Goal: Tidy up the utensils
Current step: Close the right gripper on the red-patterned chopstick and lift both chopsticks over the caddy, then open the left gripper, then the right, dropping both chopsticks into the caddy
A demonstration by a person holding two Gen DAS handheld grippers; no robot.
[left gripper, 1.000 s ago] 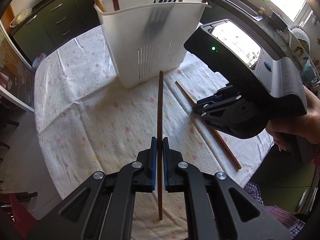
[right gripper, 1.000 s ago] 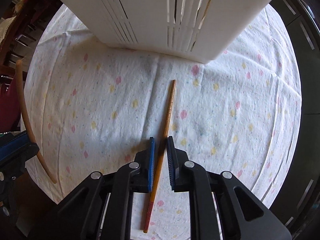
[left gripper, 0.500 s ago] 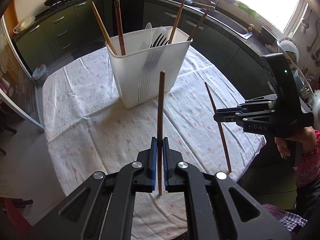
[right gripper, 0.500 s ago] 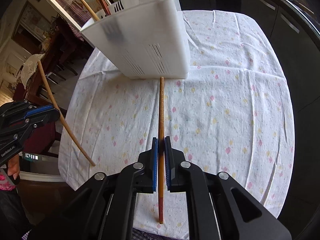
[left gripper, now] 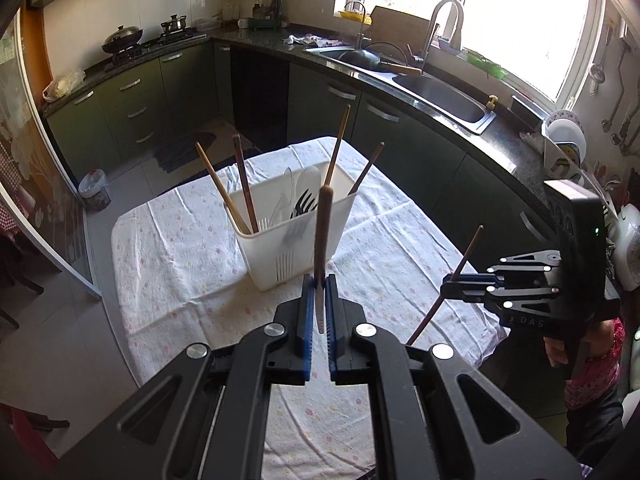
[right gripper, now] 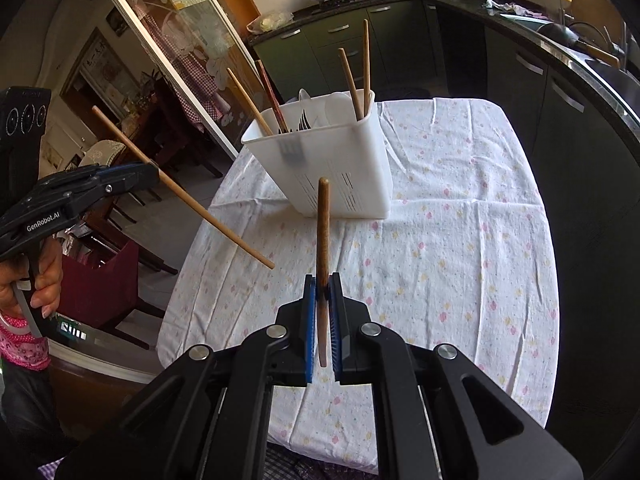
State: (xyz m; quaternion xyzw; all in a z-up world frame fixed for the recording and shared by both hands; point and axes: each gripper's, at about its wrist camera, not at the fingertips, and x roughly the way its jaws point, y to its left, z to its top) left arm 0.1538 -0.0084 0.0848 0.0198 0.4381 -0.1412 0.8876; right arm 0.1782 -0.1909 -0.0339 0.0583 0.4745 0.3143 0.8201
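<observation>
Below both of your grippers lies the table under its white flowered cloth, and the white plastic holder stands on it toward the far end. That holder already has four chopsticks leaning against its corners, with a dark fork and pale spoons in the middle. Your left gripper is raised above the near part of the cloth, its blue pads pressed onto a brown chopstick that points up toward the holder. Your right gripper is likewise clamped on its own chopstick, held off the cloth, well short of the holder.
</observation>
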